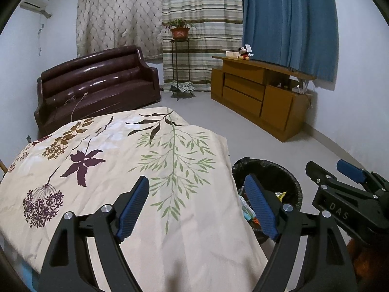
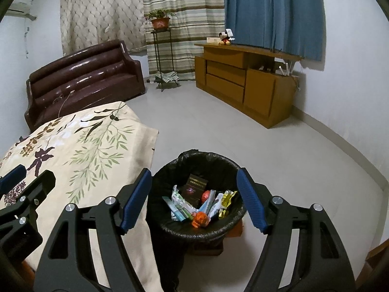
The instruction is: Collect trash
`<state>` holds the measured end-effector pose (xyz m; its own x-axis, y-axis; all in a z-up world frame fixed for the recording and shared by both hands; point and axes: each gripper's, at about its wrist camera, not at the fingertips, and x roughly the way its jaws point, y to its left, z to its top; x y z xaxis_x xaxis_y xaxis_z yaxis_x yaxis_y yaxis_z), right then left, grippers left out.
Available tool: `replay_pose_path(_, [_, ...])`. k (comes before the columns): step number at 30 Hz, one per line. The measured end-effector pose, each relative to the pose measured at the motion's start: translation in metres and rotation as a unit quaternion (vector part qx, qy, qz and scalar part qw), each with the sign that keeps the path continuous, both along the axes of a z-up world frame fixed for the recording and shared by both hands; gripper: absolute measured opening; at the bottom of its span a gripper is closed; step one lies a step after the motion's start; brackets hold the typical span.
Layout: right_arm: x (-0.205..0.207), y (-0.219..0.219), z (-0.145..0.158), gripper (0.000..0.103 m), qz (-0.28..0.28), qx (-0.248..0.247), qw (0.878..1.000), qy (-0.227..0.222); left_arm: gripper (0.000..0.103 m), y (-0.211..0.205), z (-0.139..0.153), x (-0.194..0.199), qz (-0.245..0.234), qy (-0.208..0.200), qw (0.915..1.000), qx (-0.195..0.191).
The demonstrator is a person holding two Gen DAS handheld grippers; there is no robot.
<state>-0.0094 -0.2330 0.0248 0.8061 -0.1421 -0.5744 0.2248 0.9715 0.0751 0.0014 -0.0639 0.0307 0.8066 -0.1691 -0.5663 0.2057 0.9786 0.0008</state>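
A black-lined trash bin (image 2: 218, 163) stands on the floor beside the table; it holds several wrappers, a dark box (image 2: 195, 187) and orange balls (image 2: 200, 219). My right gripper (image 2: 194, 199) is open and empty, held above the bin. My left gripper (image 1: 199, 206) is open and empty above the floral tablecloth (image 1: 109, 160). The bin's rim shows at the right of the left wrist view (image 1: 279, 170), partly hidden by my finger. The right gripper (image 1: 340, 177) shows there too. The left gripper (image 2: 24, 182) shows at the left edge of the right wrist view.
A brown leather sofa (image 2: 82, 77) stands behind the table. A plant stand with a potted plant (image 2: 160, 22) is at the curtains. A wooden cabinet (image 2: 243, 80) with a plush toy (image 2: 225, 38) lines the right wall. Grey floor (image 2: 267, 150) lies around the bin.
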Motion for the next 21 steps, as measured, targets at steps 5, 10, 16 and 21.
replay_pose_path(5, [-0.008,0.005,0.006,0.071,0.002,-0.003,1.0,-0.007,0.078,0.003,0.004,-0.006,-0.002,-0.006,1.0,-0.004])
replay_pose_path(10, [-0.012,0.009,0.009,0.071,0.005,-0.006,1.0,-0.013,0.078,0.003,0.004,-0.008,-0.002,-0.007,1.0,-0.007])
replay_pose_path(16, [-0.012,0.011,0.009,0.072,0.005,-0.008,1.0,-0.014,0.078,0.003,0.005,-0.01,-0.001,-0.005,1.0,-0.008])
replay_pose_path(21, [-0.012,0.012,0.009,0.072,0.006,-0.009,1.0,-0.014,0.079,0.003,0.005,-0.01,-0.001,-0.006,1.0,-0.008])
